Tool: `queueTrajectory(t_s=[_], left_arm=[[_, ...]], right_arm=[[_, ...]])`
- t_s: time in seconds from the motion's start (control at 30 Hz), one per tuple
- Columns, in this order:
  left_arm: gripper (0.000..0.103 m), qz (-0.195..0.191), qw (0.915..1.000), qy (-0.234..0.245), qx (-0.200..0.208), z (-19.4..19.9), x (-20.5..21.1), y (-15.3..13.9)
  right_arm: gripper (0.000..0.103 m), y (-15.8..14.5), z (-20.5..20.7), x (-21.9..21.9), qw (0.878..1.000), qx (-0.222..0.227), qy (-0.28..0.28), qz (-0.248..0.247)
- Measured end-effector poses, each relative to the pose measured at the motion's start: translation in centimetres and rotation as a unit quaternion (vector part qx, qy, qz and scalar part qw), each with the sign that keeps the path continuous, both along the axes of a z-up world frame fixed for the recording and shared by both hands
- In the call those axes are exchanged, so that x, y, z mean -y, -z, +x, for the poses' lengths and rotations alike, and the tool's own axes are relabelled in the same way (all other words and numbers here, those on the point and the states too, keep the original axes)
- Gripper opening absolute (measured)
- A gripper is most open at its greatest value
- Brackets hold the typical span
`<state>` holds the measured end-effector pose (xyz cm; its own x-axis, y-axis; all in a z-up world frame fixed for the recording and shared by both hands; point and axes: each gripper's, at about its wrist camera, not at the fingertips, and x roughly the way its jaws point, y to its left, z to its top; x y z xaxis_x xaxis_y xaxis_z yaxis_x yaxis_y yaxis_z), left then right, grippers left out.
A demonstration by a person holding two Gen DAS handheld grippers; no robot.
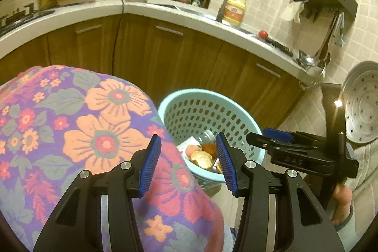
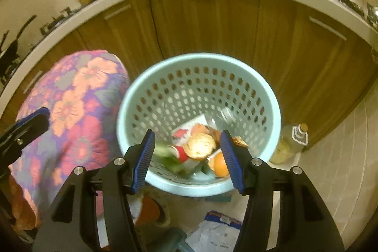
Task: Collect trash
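Note:
A light-blue perforated basket (image 2: 200, 60) stands on the floor before the wooden cabinets. Inside it lie orange peels (image 2: 199, 145), an orange piece (image 2: 219, 165), a clear plastic bottle (image 2: 225, 116), a printed wrapper and a blurred green scrap (image 2: 165, 154). My right gripper (image 2: 188, 160) hangs over the basket's near rim, open, with nothing between its blue pads. My left gripper (image 1: 189, 164) is open too and holds nothing. It sits over the edge of a floral cloth (image 1: 70, 134), left of the basket (image 1: 212, 96). The right gripper (image 1: 278, 141) shows at the basket's right rim in the left wrist view.
The floral cloth (image 2: 78, 105) covers a bulky surface left of the basket. An oil bottle (image 2: 290, 143) stands on the floor right of it. Crumpled paper and a blue wrapper (image 2: 217, 230) lie on the floor nearer me. A metal steamer tray (image 1: 361, 103) leans at far right.

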<state>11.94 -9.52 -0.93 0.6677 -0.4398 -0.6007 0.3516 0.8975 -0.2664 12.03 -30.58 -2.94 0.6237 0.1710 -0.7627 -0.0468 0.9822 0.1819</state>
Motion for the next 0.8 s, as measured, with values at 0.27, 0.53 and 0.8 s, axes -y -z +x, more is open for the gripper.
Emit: queueTrajectory(t_s=[0.27,0.53,0.8], left_arm=[[0.054,0.007,0.9968,-0.068,0.042,-3.1,-4.3,-0.6],[0.068,0.053,0.9781,-0.164,0.116,-6.4,-8.3,-1.6],[0.078,0.048,0.9645,-0.222,0.135,-7.2,-10.8,-0.9]], right_arm=[[0.059,-2.9,-2.6,-3.7,0.996,0.078,-0.035,0.003],[0.066,-4.7,-5.0,-7.8,0.987,0.148,-0.066,0.008],[0.071,-5.1,-5.7,-11.7,0.98,0.179,-0.092,0.011]])
